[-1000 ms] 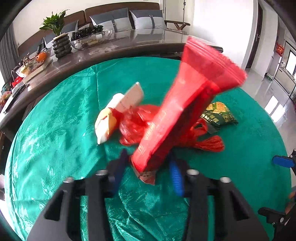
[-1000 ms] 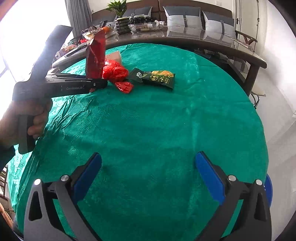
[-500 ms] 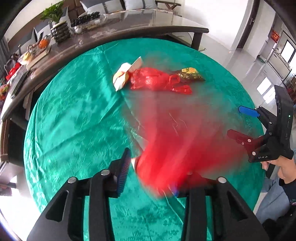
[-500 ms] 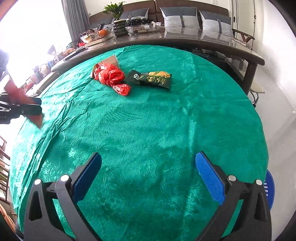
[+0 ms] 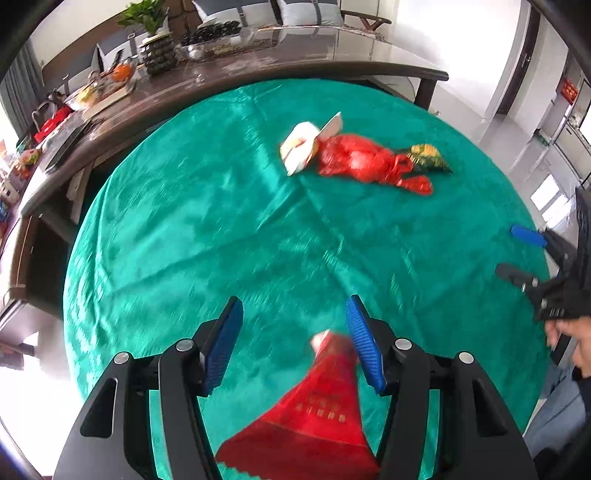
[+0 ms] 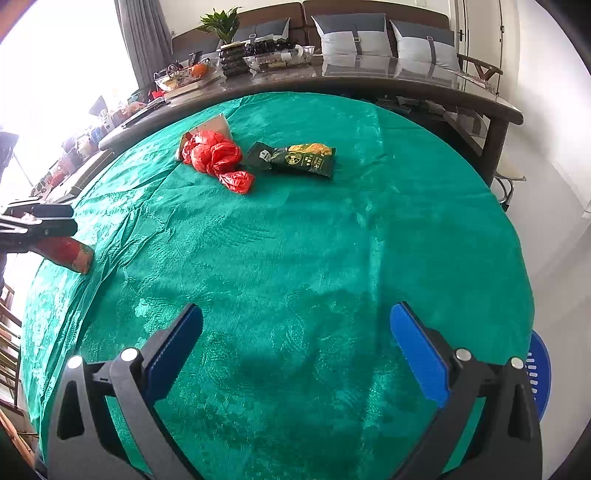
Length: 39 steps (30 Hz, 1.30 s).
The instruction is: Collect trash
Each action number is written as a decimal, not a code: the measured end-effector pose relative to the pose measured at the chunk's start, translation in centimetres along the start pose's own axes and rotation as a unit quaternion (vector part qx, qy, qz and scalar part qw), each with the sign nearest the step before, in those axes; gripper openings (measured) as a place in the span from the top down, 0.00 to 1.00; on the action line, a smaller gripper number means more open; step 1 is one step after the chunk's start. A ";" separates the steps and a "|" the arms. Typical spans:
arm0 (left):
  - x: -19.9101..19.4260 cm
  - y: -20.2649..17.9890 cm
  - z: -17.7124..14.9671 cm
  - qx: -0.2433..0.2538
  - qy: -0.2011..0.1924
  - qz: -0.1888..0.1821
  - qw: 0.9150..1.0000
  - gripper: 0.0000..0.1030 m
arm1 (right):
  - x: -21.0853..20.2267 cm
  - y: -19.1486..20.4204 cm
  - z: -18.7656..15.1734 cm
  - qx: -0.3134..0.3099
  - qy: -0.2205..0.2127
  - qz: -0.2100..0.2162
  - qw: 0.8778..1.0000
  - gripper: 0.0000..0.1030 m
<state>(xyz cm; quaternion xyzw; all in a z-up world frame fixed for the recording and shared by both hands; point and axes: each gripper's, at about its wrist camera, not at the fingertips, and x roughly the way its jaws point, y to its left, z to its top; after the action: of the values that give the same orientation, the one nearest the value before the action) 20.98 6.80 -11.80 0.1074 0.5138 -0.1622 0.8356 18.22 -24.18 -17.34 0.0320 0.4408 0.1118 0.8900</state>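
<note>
Left wrist view shows your left gripper [image 5: 293,339] at the near edge of the green tablecloth [image 5: 207,221]. Its jaws have just been opening, and the red wrapper [image 5: 314,417] hangs down between them. It is near the right pad, but the blur makes it hard to say if it touches. My guess is you opened up here to let it drop off the table edge, maybe into a bin you cannot see.

Your right gripper [image 6: 295,347] hangs wide open over the cloth with nothing in it. It looks like it is waiting for its turn.

More trash sits far across the table: a crumpled red bag [image 6: 218,158], a white carton [image 5: 301,147] touching it, and a dark green snack pack [image 6: 295,158] just beside it. Nothing stands between you and that pile. Behind it is a long brown table [image 6: 406,85] with a plant [image 6: 221,26] and bowls, well apart from the trash.
</note>
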 end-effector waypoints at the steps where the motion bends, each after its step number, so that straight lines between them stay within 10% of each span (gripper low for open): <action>1: -0.1 0.5 -0.8 -0.007 0.004 0.000 1.000 0.43 | 0.0 0.0 0.0 -0.001 0.000 -0.001 1.000 0.04; 9: -1.0 1.7 -5.9 0.021 0.013 -0.041 0.999 0.17 | 0.0 0.1 0.0 -0.003 0.001 -0.005 1.000 0.04; 17: -0.4 -0.1 -6.8 0.079 0.010 -0.080 0.994 0.16 | 0.1 0.2 -0.1 -0.006 0.004 -0.013 1.000 0.04; 26: 1.1 -1.0 -5.5 0.067 0.009 -0.048 0.997 0.86 | 0.8 -1.7 2.9 -0.028 0.007 0.000 1.000 0.04; 33: 0.9 1.1 -2.5 -0.081 -0.062 -0.080 0.992 0.88 | 6.6 -1.1 10.0 -0.154 0.046 -0.011 0.987 0.05; 39: 3.2 -0.5 -0.7 -0.072 -0.063 -0.047 0.994 0.84 | 9.7 -0.8 12.0 -0.165 0.064 0.057 0.983 0.14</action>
<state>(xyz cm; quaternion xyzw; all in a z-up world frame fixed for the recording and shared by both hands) 21.56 6.12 -14.94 0.0117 0.4751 -0.1703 0.8632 33.53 -22.22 -17.72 -0.0975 0.4702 0.2349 0.8451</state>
